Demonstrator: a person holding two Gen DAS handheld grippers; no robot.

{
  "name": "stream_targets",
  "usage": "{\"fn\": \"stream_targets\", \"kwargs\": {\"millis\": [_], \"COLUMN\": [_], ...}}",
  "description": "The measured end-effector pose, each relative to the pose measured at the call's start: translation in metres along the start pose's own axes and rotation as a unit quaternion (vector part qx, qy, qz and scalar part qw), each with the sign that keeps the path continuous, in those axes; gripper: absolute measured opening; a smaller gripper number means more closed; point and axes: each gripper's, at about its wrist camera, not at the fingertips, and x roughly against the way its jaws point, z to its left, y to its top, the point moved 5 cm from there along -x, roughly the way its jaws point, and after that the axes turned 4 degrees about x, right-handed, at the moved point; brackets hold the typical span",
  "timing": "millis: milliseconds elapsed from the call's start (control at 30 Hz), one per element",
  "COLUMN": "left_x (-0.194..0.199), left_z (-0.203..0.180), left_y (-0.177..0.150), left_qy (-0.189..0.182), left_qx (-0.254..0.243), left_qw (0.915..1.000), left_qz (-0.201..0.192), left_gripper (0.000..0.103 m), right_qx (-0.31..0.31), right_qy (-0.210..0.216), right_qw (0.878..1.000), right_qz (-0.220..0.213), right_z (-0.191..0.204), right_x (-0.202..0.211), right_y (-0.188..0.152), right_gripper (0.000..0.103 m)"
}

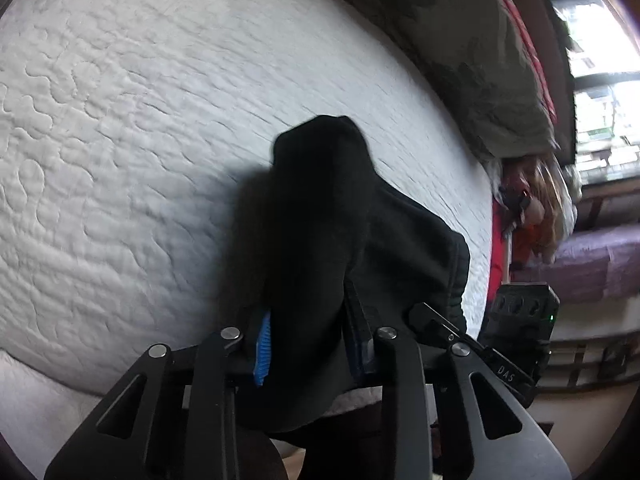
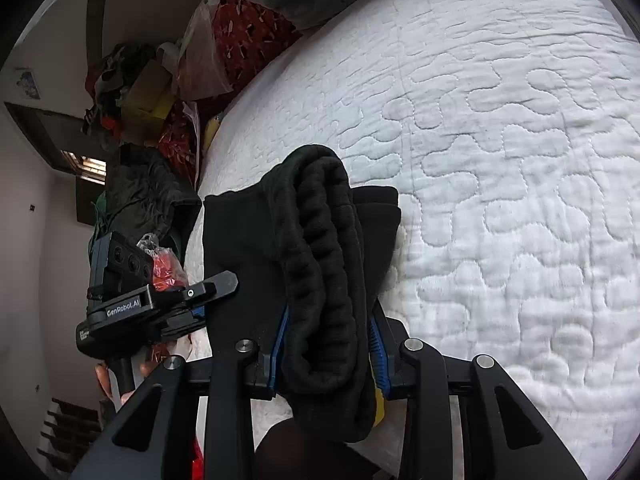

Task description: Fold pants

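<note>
Both grippers, left gripper (image 1: 306,344) and right gripper (image 2: 326,344), pinch bunched black fleece pants (image 2: 316,248) at the near edge of the white quilted mattress (image 2: 500,160), likely to lift and fold.

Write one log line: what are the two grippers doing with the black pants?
left gripper: shut on black pants | right gripper: shut on waistband | surface: white quilt

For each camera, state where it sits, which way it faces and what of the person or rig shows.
Left wrist: on the left gripper, looking down along its jaws at black pants on a white quilted bed; right gripper at right.
Right wrist: on the right gripper, jaws around the waistband; left gripper and fingers at left.
Shared: pants, bed, each other's gripper.
</note>
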Motion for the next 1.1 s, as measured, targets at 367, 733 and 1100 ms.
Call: {"fn": "stream_targets", "kwargs": {"millis": [367,733,1100], "left_x": [-0.018,-0.045,-0.002], "left_z": [-0.039,-0.021,-0.030], "left_y": [0.039,0.116,0.077], "left_qy": [0.012,0.142,0.190], "left_qx": [-0.006,0.006,-0.025], "left_qw": [0.9999,0.9897,0.9746], "left_qz": [0.009,-0.018,-0.116], "left_gripper": [0.027,0.035,0.051], "right_qx": [0.003,0.012,-0.015], "right_qy": [-0.011,-0.027,-0.082], "right_qw": [1.000,0.998,0.992], "right_qz": [-0.015,-0.054,-0.095], "right_z": [0.004,0.014,-0.025], "right_x": [0.025,-0.014,0.029], "right_y": [0.009,0.099,0.089], "right_gripper": [0.034,0.038,0.069]}}
